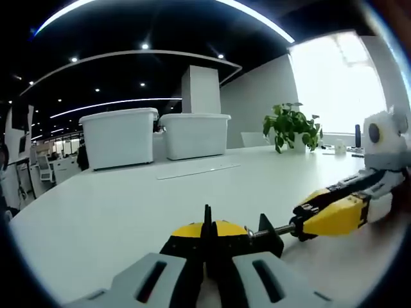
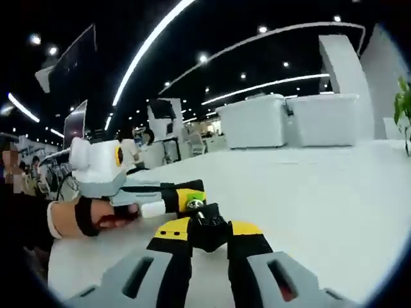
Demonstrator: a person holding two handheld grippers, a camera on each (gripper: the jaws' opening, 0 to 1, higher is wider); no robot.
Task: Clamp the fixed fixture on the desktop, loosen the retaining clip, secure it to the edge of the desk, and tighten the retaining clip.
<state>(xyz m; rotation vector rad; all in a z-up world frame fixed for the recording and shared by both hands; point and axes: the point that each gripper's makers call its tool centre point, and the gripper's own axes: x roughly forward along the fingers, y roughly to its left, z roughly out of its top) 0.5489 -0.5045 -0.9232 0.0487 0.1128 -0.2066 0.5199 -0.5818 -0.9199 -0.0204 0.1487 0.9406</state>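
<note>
Slip is likely: both grippers, left gripper [image 1: 207, 256] and right gripper [image 2: 209, 247], pinch the clamp [image 1: 257, 232] on the desk [image 1: 128, 199]; uneven pull twists it free

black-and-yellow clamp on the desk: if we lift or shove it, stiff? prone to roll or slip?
Likely rigid: the clamp shows a metal screw and solid black-and-yellow body. Probably won't roll, given its blocky, uneven shape. It may slide on the smooth white desk, though the left hand-held gripper looks closed on it.

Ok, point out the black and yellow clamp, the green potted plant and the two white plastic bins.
black and yellow clamp [image 1: 257, 234], left gripper view, black body.
green potted plant [image 1: 292, 125], left gripper view, leaves.
white plastic bins [image 1: 122, 138], left gripper view, left bin's front.
</note>
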